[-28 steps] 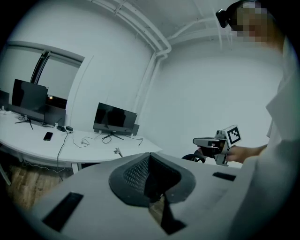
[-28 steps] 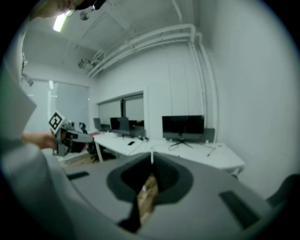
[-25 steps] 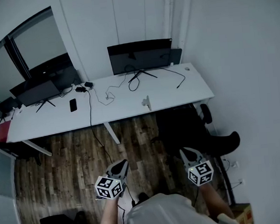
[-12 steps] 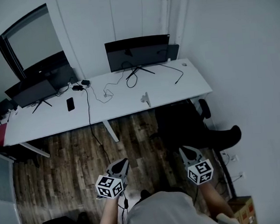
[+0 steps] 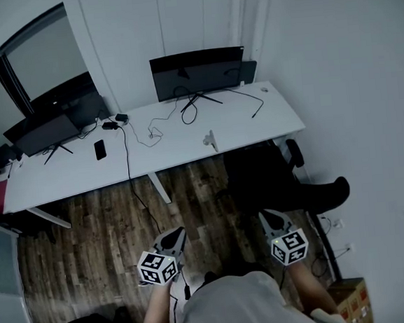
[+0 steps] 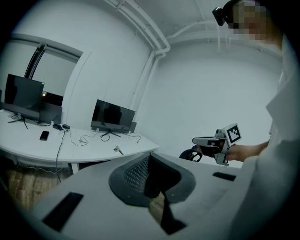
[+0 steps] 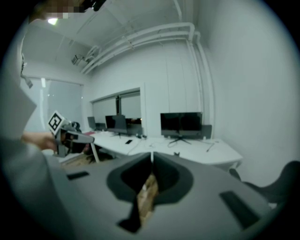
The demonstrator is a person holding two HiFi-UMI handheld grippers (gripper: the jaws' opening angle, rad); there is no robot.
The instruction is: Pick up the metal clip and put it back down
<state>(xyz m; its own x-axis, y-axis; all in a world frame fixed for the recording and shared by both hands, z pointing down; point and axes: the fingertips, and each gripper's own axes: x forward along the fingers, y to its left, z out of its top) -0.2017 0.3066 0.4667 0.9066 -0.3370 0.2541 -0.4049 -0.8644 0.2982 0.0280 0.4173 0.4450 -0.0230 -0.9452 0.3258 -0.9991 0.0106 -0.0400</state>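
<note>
The left gripper and the right gripper are both clenched, jaws together with nothing between them, and are held low in front of the person. The metal clip lies on the white desk close to its front edge, well apart from both grippers.

Hazards:
- The clip is small and sits near the edge. A closed or badly aligned jaw would likely push it off onto the floor.
- A dark chair stands between the person and the desk and could obstruct the reach.
- Loose cables lie near the clip and could snag.

Containers: one cardboard box stands at the floor's lower right. It is possibly closed, and its contents are not visible.
</note>
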